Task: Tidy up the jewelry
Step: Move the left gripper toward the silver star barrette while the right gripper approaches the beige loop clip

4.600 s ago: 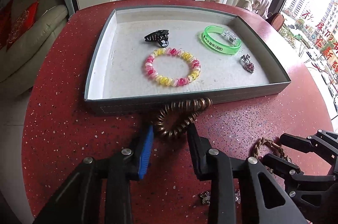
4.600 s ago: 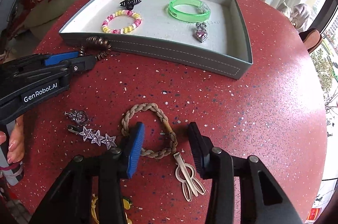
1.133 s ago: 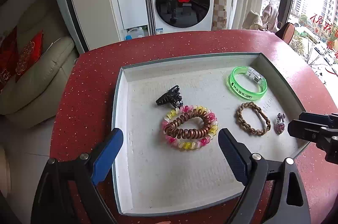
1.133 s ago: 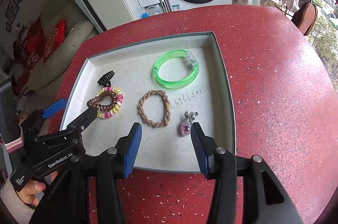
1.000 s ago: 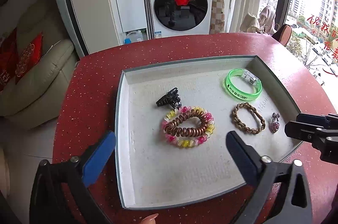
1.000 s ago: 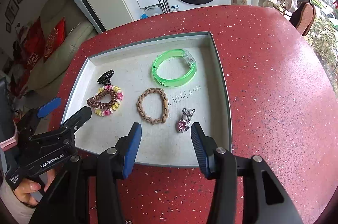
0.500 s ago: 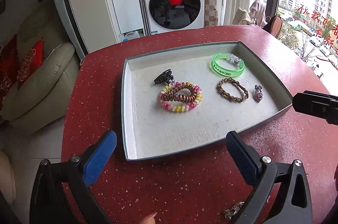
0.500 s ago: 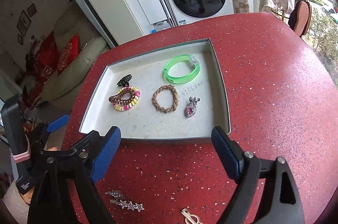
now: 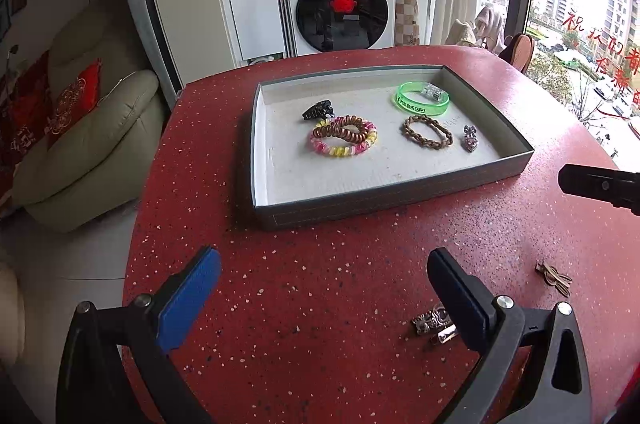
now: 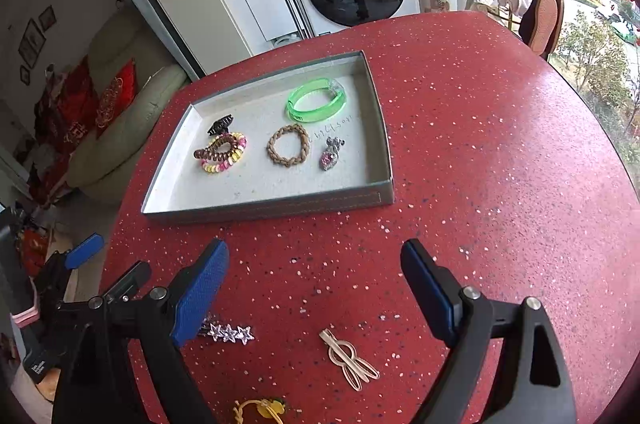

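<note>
The right gripper [image 10: 314,284] hangs over the red table [image 10: 480,152] with its fingers [image 10: 200,294] spread wide; they have just been opening and nothing lies between them. Just below them on the table lie a star clip [image 10: 228,333], a pale hairpin [image 10: 348,358] and a yellow trinket [image 10: 264,408] at the bottom edge. The left gripper [image 9: 324,298] is likewise released and empty, with a silver charm [image 9: 434,320] beside its right finger and a bronze clip [image 9: 554,276] further right. Beyond both sits the grey tray [image 9: 360,202]. In it a brown coil [image 9: 340,132] lies on the beaded bracelet [image 9: 340,150], touching a black claw clip [image 9: 318,110]; the braided band [image 9: 426,132], green bangle [image 9: 420,98] and pink pendant [image 9: 470,140] lie apart to the right.
</note>
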`<action>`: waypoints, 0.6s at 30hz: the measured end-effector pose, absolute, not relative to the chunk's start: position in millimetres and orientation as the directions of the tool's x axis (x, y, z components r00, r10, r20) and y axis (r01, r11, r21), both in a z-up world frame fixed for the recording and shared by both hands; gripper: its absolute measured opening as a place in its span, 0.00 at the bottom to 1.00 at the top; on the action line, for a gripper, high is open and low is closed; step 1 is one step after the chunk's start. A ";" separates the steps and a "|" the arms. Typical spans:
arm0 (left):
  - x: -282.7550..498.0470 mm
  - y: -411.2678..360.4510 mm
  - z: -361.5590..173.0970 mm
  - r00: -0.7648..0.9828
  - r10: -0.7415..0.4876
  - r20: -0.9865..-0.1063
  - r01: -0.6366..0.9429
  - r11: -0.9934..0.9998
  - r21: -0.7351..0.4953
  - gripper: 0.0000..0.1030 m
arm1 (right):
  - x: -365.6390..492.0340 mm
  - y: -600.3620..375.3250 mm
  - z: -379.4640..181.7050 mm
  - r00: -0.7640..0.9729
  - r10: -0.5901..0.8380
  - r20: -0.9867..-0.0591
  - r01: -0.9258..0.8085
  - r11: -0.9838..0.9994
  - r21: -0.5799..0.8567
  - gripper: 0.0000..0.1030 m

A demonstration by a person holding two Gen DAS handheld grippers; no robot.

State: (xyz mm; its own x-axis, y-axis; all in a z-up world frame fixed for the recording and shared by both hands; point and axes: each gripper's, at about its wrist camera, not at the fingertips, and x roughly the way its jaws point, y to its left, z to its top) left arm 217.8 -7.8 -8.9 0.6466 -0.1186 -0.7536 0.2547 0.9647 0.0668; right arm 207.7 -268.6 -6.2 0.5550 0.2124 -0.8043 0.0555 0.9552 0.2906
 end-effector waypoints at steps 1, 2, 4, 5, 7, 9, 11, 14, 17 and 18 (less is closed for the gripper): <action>212.2 -7.4 -10.8 0.647 -0.123 -0.753 0.261 0.963 0.066 1.00 | 203.5 -269.4 -11.3 0.543 0.212 -0.812 0.057 0.956 0.288 0.87; 206.6 -6.4 -12.6 0.644 -0.130 -0.754 0.269 0.961 0.064 1.00 | 198.9 -270.4 -16.1 0.534 0.209 -0.819 0.059 0.957 0.283 0.87; 196.3 -4.8 -18.0 0.633 -0.147 -0.760 0.289 0.956 0.056 1.00 | 190.7 -272.7 -25.6 0.516 0.202 -0.833 0.065 0.960 0.272 0.87; 192.0 -4.2 -21.3 0.627 -0.153 -0.764 0.298 0.953 0.053 1.00 | 186.9 -273.9 -30.2 0.505 0.201 -0.839 0.066 0.961 0.269 0.87; 184.5 -3.8 -28.5 0.615 -0.154 -0.773 0.310 0.949 0.057 1.00 | 179.6 -276.3 -38.3 0.483 0.193 -0.854 0.072 0.963 0.259 0.87; 179.1 -4.6 -35.0 0.595 -0.165 -0.786 0.331 0.942 0.052 1.00 | 172.6 -279.0 -42.5 0.467 0.175 -0.867 0.079 0.968 0.238 0.87; 174.5 -5.9 -39.6 0.579 -0.182 -0.795 0.356 0.933 0.045 1.00 | 166.1 -281.5 -42.1 0.465 0.155 -0.872 0.073 0.974 0.213 0.87; 170.7 -13.4 -39.5 0.573 -0.206 -0.793 0.398 0.916 0.049 1.00 | 160.0 -283.2 -40.5 0.460 0.130 -0.879 0.056 0.983 0.175 0.87; 169.3 -25.3 -38.9 0.571 -0.213 -0.793 0.432 0.899 0.069 1.00 | 157.7 -283.0 -39.8 0.453 0.123 -0.883 0.042 0.986 0.159 0.87; 169.3 -29.3 -39.4 0.567 -0.214 -0.795 0.442 0.894 0.076 1.00 | 157.5 -282.8 -39.9 0.450 0.127 -0.884 0.038 0.986 0.161 0.87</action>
State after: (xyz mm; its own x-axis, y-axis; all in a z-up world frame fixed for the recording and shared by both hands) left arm 169.3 -29.3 -39.4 0.5673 -0.2135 -0.7953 0.4424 0.8936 0.0757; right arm 157.5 -282.8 -39.9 0.4496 0.1271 -0.8841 0.0380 0.9862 0.1611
